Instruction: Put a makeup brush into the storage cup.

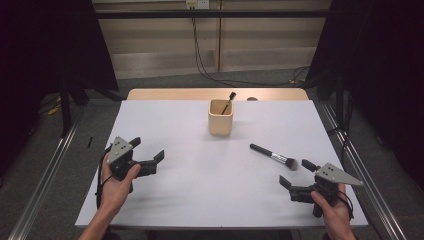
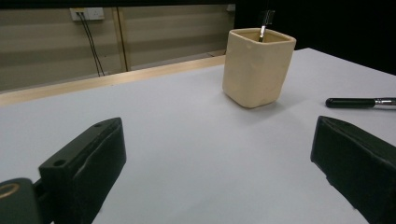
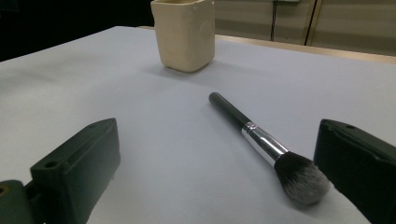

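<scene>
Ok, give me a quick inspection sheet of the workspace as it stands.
Surface: white table, bare around the items.
Job's things: makeup brush lying flat, bristles toward the right gripper; beige cup upright, a small brush standing in it.
Clutter: nothing seen.
Grippers: left gripper open, holding nothing; right gripper open beside the bristles, not touching.
Cables: black cables hanging down the back wall to the floor.
Surroundings: dark curtains at both sides, wall socket.

high view overhead, gripper views low (sharing cup)
</scene>
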Motion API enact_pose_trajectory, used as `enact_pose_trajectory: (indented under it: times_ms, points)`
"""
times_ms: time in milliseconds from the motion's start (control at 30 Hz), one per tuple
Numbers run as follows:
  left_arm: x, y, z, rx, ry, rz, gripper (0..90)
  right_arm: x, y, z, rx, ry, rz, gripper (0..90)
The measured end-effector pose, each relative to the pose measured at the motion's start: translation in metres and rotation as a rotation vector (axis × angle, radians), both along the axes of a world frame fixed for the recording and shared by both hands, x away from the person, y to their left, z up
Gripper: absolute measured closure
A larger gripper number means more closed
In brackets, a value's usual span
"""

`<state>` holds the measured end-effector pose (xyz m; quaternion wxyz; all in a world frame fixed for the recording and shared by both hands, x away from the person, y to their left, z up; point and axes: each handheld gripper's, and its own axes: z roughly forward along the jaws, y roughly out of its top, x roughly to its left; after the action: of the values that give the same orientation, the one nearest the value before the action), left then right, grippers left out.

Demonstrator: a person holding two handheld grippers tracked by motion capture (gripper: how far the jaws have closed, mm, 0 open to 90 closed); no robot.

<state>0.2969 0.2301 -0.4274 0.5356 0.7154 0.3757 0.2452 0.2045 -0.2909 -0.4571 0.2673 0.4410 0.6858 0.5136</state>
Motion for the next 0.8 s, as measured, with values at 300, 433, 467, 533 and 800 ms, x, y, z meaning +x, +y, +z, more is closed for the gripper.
enact_pose_trajectory:
  times_ms: [300,433,467,533,800]
  points:
    - [-0.022,0.010,-0.003,0.005,-0.004,0.001,3.1,-0.003,-0.002,0.000,-0.001,-0.007,-0.003,0.1]
    - [-0.030,0.011,-0.004,0.009,-0.009,0.010,3.0,-0.006,-0.002,0.001,-0.002,-0.010,-0.001,0.1]
    - [-0.031,0.012,-0.003,0.020,-0.006,0.002,3.0,-0.006,-0.002,0.001,-0.001,-0.010,-0.003,0.1]
    - [-0.034,0.013,-0.005,0.010,-0.006,0.012,3.0,-0.006,-0.003,0.001,0.000,-0.008,-0.008,0.2]
    - [-0.046,0.021,-0.015,0.033,0.016,0.021,2.9,-0.008,-0.004,0.001,-0.004,-0.013,-0.008,0.1]
